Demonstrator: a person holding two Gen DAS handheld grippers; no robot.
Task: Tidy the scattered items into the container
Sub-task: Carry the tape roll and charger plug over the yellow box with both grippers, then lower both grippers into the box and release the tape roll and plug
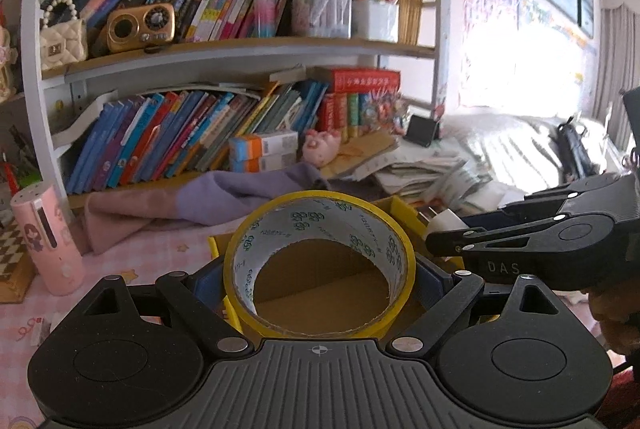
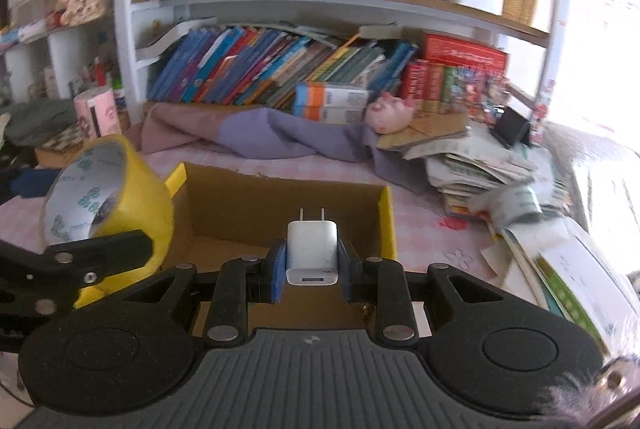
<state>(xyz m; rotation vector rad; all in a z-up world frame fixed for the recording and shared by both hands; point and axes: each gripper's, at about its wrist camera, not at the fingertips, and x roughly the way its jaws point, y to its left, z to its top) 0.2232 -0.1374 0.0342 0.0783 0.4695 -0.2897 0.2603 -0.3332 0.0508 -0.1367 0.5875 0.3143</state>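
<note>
Left wrist view: the left gripper [image 1: 320,277] is clenched on a roll of yellow tape [image 1: 320,265], its blue pads [image 1: 430,279] pressing the roll's outer sides at 9 and 3 o'clock. The roll stands with its open core facing the camera, and the brown floor of the cardboard box [image 1: 404,213] shows through the core. The box, yellow on the outside, lies directly beyond the roll on a desk [image 1: 132,265] with a pink checked cover. At 3 o'clock the right gripper [image 1: 444,235] enters from the side, grasping a white charger [image 1: 446,220]. A pink cylinder [image 1: 48,239] stands at 9 o'clock, and a bookshelf [image 1: 224,49] fills the view toward 12 o'clock, with a purple cloth [image 1: 208,199] at its foot.

Right wrist view: the right gripper [image 2: 312,265] holds the white charger [image 2: 312,249] between its blue pads [image 2: 279,273], prongs pointing toward 12 o'clock. The charger is above the near part of the open cardboard box [image 2: 280,201]; whether it touches the box cannot be told. At 9 o'clock the yellow tape [image 2: 132,197] is tilted over the box's left wall, carried by the left gripper [image 2: 92,249]. A stack of papers [image 2: 472,165] lies at 2 o'clock, and a pink plush pig [image 2: 390,115] sits at 1 o'clock before the bookshelf [image 2: 320,1].
</note>
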